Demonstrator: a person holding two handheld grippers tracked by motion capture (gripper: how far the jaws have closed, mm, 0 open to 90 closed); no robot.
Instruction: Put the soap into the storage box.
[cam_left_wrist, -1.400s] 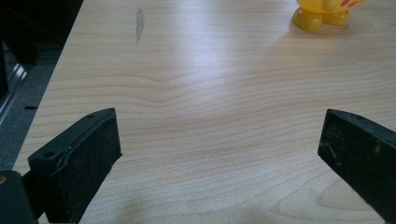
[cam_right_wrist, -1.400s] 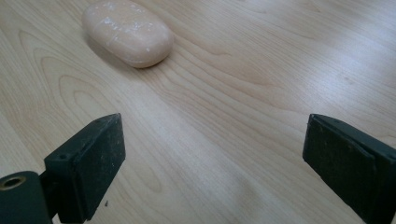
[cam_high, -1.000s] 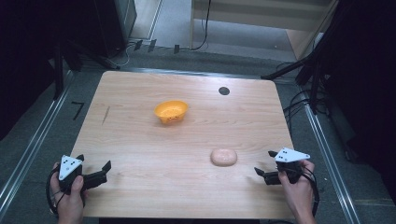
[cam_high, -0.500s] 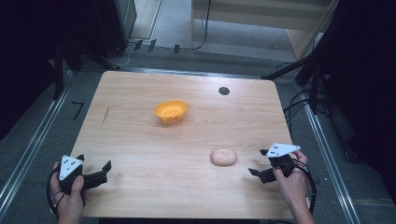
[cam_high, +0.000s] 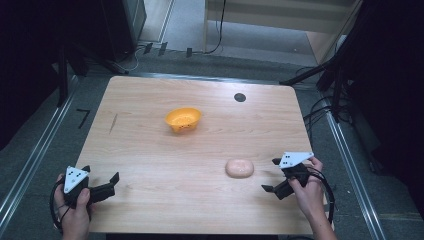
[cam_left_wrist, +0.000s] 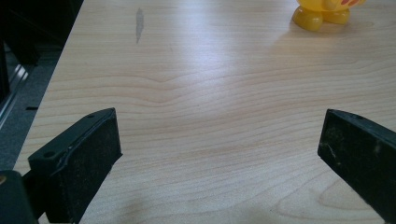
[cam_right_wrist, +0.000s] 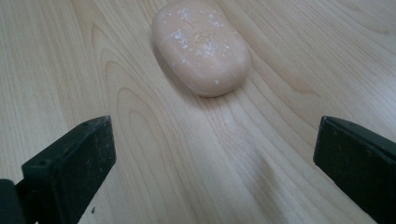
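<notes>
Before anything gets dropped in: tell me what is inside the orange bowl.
The high view shows nothing lying in the orange bowl, just small dark marks on its floor. Its near wall hides part of the inside.

The table (cam_high: 150, 150) is looking like pale wood or a wood-look laminate, smooth with a soft sheen, and the grain is showing up in long wavy lines in both gripper views. The pinkish soap-like bar (cam_right_wrist: 201, 46) is looking matt and a bit waxy, with whitish chalky flecks sitting on its top. The orange bowl (cam_high: 183, 120) is coming across as glossy moulded plastic, and its yellow foot is shining in the left gripper view. The right gripper (cam_right_wrist: 215, 154) is showing hard black plastic jaws with dull, slightly dusty pads, and the left gripper (cam_left_wrist: 219, 149) is looking the same, scuffed and matt.
</notes>
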